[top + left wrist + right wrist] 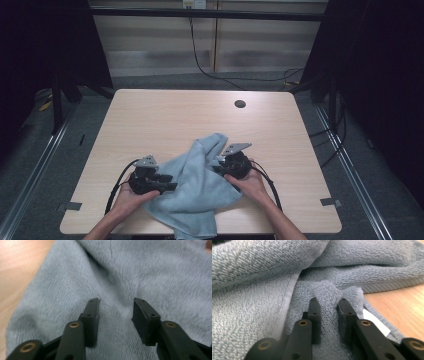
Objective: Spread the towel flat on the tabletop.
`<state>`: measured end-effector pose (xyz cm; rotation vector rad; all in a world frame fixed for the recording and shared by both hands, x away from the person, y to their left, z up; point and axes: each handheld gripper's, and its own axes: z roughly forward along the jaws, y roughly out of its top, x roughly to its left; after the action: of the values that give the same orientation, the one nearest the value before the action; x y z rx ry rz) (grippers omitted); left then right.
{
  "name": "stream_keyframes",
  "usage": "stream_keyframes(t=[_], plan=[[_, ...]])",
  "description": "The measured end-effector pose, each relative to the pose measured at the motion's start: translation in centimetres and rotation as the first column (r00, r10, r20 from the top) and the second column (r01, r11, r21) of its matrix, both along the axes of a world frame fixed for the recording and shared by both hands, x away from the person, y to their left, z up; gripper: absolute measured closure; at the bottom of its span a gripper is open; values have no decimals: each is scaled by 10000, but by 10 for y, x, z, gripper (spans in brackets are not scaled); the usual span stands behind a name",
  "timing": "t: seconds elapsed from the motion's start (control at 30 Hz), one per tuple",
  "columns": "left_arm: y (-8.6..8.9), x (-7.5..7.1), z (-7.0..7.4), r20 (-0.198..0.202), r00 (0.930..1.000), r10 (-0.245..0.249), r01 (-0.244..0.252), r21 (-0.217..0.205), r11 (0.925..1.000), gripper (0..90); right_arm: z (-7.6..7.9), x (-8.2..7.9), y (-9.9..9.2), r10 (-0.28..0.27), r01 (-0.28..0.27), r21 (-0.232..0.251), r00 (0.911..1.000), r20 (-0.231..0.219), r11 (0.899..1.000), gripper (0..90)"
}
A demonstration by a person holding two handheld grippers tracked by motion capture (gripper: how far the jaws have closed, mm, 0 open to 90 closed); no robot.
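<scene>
Towel (pixel 327 293) pinched between right fingers (pixel 315 312)

- The far half of the tabletop (pixel 165 112) is bare wood; a hand can pass there freely.
- Near the far edge, right of the middle, is a small round hole (pixel 240 104).
- The crumpled blue towel (pixel 197 187) covers the middle of the near edge and hangs over it, probably blocking a flat approach.
- The near corners stay free.
</scene>
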<state>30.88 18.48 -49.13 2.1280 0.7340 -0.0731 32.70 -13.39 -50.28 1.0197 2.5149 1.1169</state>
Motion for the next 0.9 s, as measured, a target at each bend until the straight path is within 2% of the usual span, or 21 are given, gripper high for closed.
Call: stream_keyframes(t=[0.03,0.07,0.13,0.23,0.27,0.33,0.37,0.4,0.43,0.47,0.5,0.53,0.57,0.6,0.67,0.7,0.73,0.8,0.83,0.87,0.9], plan=[[0,0,0,0,10000,0,0,0,10000,546,0,0,0,0,0,0,10000,0,10000,772],[-4,5,5,273,9995,150,-149,-47,9999,522,-1,2,1,88,-87,157,9999,-79,9998,779],[-7,10,8,304,9993,206,-204,-71,9998,501,-1,2,3,93,-91,174,9999,-121,9998,780],[-15,24,13,357,9985,426,-412,-403,9983,445,-2,5,8,280,-273,379,9994,-196,9989,782],[-18,29,13,451,9976,534,-510,-527,9973,392,-2,7,14,416,-407,397,9989,-211,9984,782],[-26,42,10,364,9969,697,-672,-672,9955,358,-2,8,17,478,-470,473,9987,-173,9978,782],[-26,42,10,364,9969,697,-672,-672,9955,340,-2,8,17,478,-470,473,9987,-173,9978,782],[-29,46,8,181,9968,776,-761,-734,9944,340,-3,8,19,464,-455,509,9988,-177,9977,782],[-34,51,1,-87,9965,828,-832,-599,9947,359,-3,8,20,507,-498,540,9986,-150,9973,782],[-36,52,-3,-254,9963,827,-836,-371,9958,431,-3,8,20,496,-486,564,9986,-177,9972,781],[-38,52,-6,-321,9974,641,-644,-110,9979,546,-3,9,19,523,-511,589,9984,-200,9970,781],[-38,52,-6,-321,9974,641,-644,-110,9979,628,-3,9,19,508,-490,646,9984,-260,9967,783],[-39,51,-9,-358,9991,242,-247,-142,9996,716,-3,9,19,497,-477,695,9984,-281,9964,783],[-38,50,-8,-309,9994,184,-190,-187,9996,780,-3,10,18,490,-468,721,9984,-284,9963,783],[-36,50,-6,-222,9995,221,-226,-243,9994,817,-2,10,18,415,-389,734,9985,-347,9965,786],[-30,49,0,-69,9992,403,-406,-535,9977,823,-1,10,17,385,-356,794,9986,-358,9962,787],[-30,49,0,-69,9992,403,-406,-535,9977,825,0,11,16,337,-308,795,9988,-361,9964,787],[-15,48,13,230,9961,847,-816,-1139,9901,827,5,11,12,125,-101,905,9996,-266,9958,787],[-15,48,13,230,9961,847,-816,-1139,9901,827,5,11,12,125,-101,905,9996,-266,9958,787],[-7,48,20,356,9933,1101,-1037,-1487,9834,827,9,11,9,7,14,967,9998,-209,9953,787],[5,49,30,540,9886,1409,-1285,-1875,9738,828,21,13,0,-339,332,1188,9994,37,9924,788]])
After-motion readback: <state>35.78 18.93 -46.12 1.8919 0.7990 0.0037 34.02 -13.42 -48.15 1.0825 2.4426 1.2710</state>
